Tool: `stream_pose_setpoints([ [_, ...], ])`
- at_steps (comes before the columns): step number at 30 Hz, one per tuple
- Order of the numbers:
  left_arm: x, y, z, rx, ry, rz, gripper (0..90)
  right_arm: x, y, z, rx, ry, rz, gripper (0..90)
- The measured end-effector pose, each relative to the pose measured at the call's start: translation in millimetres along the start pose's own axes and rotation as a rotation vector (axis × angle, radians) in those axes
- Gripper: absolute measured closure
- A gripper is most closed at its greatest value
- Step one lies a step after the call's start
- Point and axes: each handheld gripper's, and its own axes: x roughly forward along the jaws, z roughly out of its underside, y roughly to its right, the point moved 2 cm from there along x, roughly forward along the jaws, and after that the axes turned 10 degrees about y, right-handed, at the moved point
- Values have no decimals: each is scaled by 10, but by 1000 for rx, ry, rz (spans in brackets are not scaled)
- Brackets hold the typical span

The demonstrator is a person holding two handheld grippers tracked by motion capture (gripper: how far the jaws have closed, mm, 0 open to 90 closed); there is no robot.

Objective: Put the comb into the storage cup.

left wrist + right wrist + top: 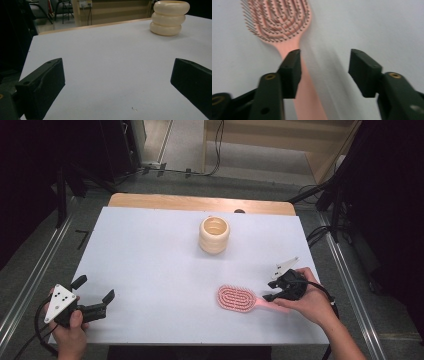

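Two hand-held grippers at the near edge of the counter [165,255], both gaping, nothing clamped in either.

Left hand-held gripper [93,289] down at the near left corner, gripped by a hand [70,332] cut off at the bottom of the high view. Jaws spread wide over bare white surface; in the left gripper view both poke in from the bottom corners, each partly chopped off by the frame edge. Tiny speck between them on the counter, too small to make out.

Right hand-held gripper [270,290] at the near right, mostly buried under the right hand [310,302], so hard to read from above. Right gripper view [324,66] clearer but smeared with motion blur: jaws parted roughly halfway, pads not pressing on anything. Left jaw sitting over the handle of the pink hairbrush [284,32], right jaw off to the side over plain counter. Touching the handle or just above it, can't tell through the blur.

Hairbrush lying flat, bristles up, near the front right of the counter [240,299], head pointing left, handle end hidden under that hand.

Farther back, near the middle, cream ribbed pot [214,235] standing upright, well apart from the brush; top rim clipped in the left gripper view [169,18].

Beyond that, wooden strip along the far edge and dark, murky floor with cables.
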Motion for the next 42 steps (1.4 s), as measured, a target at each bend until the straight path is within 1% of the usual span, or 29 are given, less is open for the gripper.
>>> stream_pose_setpoints([
  [1,0,0,0,0,0,0,0,2,-6,-8,-16,-8,-3,286],
  [3,-1,0,0,0,0,0,0,7,-28,-30,-21,-21,-20,185],
  [4,-1,-1,0,0,0,0,0,14,-37,-39,-28,-26,-29,93],
  [5,-2,0,0,0,0,0,0,21,-43,-48,-36,-34,-38,34],
  [6,-1,0,0,-1,0,0,0,30,-66,-58,-27,-38,-40,0],
  [7,-1,0,0,0,0,0,0,39,-69,-71,-33,-33,-16,0],
  [8,-1,0,0,0,0,0,0,46,-73,-79,-19,-38,4,0],
  [9,-2,0,0,0,-1,0,0,62,-78,-91,-8,-46,9,0],
  [11,-2,-1,0,0,-1,0,0,74,-103,-99,-7,-53,-26,0],
  [12,-2,-1,0,0,0,-1,0,86,-115,-102,-17,-55,-44,0],
  [15,-2,-1,0,-2,1,-1,0,135,-140,-93,-49,-86,-52,0],
  [16,-2,-2,0,-1,0,0,0,159,-153,-92,-43,-99,-54,0],
  [17,-1,-2,0,-1,0,0,0,171,-159,-90,-43,-108,-49,16],
  [18,-1,-1,0,-1,1,-1,0,188,-160,-91,-65,-108,-46,56],
  [19,-1,0,0,-2,1,-1,0,199,-175,-93,-69,-113,-34,79],
  [20,-1,-1,0,-2,1,-1,0,203,-186,-94,-79,-124,-35,126],
  [24,-2,-3,-1,-2,1,0,0,225,-240,-98,-121,-132,-43,287],
  [25,-2,-3,-1,-2,1,-1,0,235,-240,-100,-144,-130,-41,325],
  [26,-2,-3,-1,-2,1,-1,0,232,-253,-102,-140,-143,-34,361],
  [27,-2,-3,-1,-2,1,-1,0,232,-253,-102,-140,-143,-34,361],
  [28,-2,-2,-1,-1,1,-1,0,245,-248,-106,-168,-139,-34,464],
  [29,-2,-2,-1,-1,1,-1,0,248,-249,-106,-167,-140,-38,503],
  [30,-2,-2,-1,-1,1,-1,0,251,-256,-104,-163,-148,-29,523],
  [32,-3,-3,-1,-2,1,-1,0,264,-263,-103,-160,-164,-36,558],
  [33,-2,-3,-1,-2,1,-1,0,273,-260,-104,-179,-169,-40,572],
  [36,-2,-1,-1,-2,2,-1,0,291,-269,-106,-192,-168,-49,606],
  [37,-1,-1,0,-3,2,0,0,289,-278,-103,-183,-168,-50,629],
  [40,-1,-1,0,-2,2,0,0,289,-281,-98,-186,-161,-55,658],
  [42,0,-1,-1,1,0,2,0,289,-300,-94,-180,-152,-46,672],
])
